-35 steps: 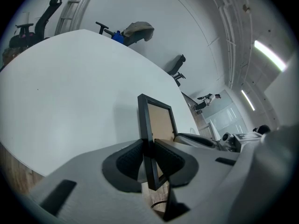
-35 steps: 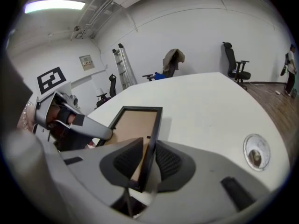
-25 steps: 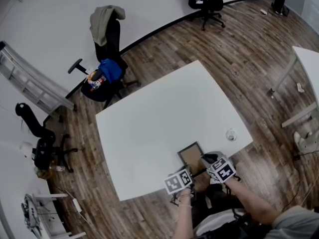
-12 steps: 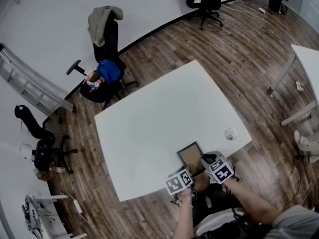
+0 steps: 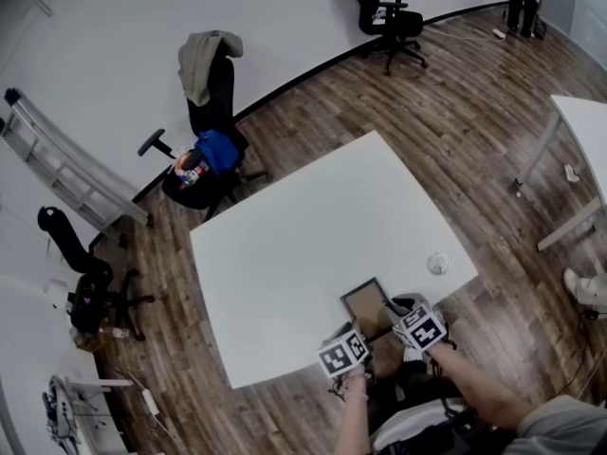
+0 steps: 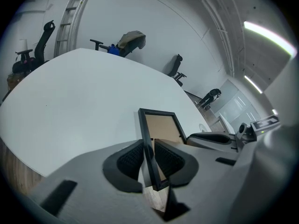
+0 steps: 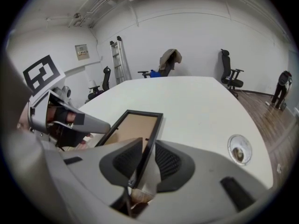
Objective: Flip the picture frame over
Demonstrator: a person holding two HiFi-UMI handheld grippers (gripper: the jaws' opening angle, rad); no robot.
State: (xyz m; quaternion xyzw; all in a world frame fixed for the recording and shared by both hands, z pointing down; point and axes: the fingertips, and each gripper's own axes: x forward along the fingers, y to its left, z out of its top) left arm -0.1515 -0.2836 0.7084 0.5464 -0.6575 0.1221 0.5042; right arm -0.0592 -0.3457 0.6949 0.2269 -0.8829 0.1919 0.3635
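Observation:
A black picture frame (image 5: 365, 303) lies back up, its brown board showing, at the near edge of the white table (image 5: 313, 226). My left gripper (image 5: 357, 336) is shut on the frame's left rail (image 6: 145, 139), which runs between its pads. My right gripper (image 5: 391, 309) has the right rail (image 7: 150, 139) between its pads, and its jaws are opening slightly, with the rail still against the left pad. The frame's near end reaches past the table edge, over the wood floor. Each gripper shows in the other's view: the right gripper's body (image 6: 210, 138) and the left gripper's body (image 7: 70, 120).
A small round disc (image 5: 437, 263) sits on the table right of the frame (image 7: 238, 149). An office chair draped with clothes (image 5: 209, 121) stands beyond the far corner, a ladder (image 5: 66, 169) leans at the wall, and another table (image 5: 583, 131) is at the right.
The head view has shifted a little. The frame and both grippers keep their places.

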